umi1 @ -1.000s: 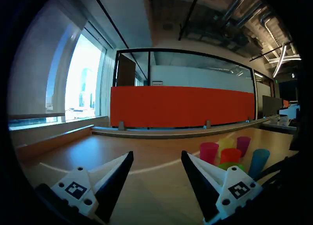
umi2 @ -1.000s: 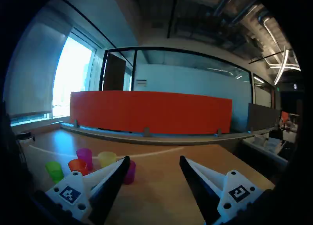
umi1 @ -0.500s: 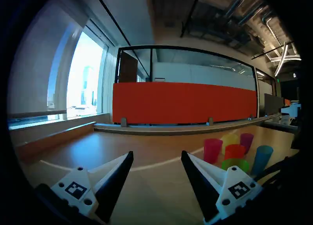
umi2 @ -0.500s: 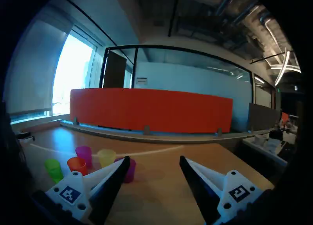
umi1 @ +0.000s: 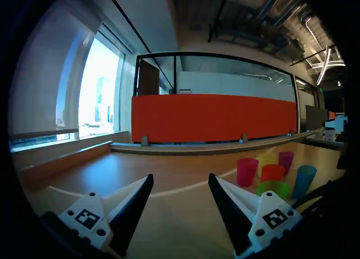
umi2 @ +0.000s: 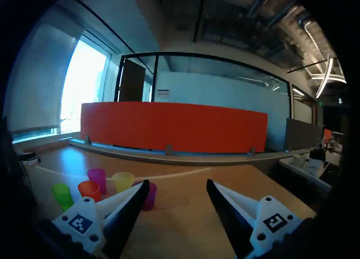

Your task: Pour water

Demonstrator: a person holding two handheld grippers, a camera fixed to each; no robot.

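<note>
Coloured cups (umi1: 272, 173) stand right of left gripper (umi1: 180, 176).

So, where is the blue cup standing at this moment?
In the left gripper view the blue cup stands at the right end of the cup group, beside the orange cup and the green cup.

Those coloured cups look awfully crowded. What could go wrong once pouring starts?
The cups stand bunched together, so grabbing one with the open left gripper might topple its neighbours. The purple cup is partly hidden behind a finger of the right gripper; a sideways swing could knock it over.
</note>
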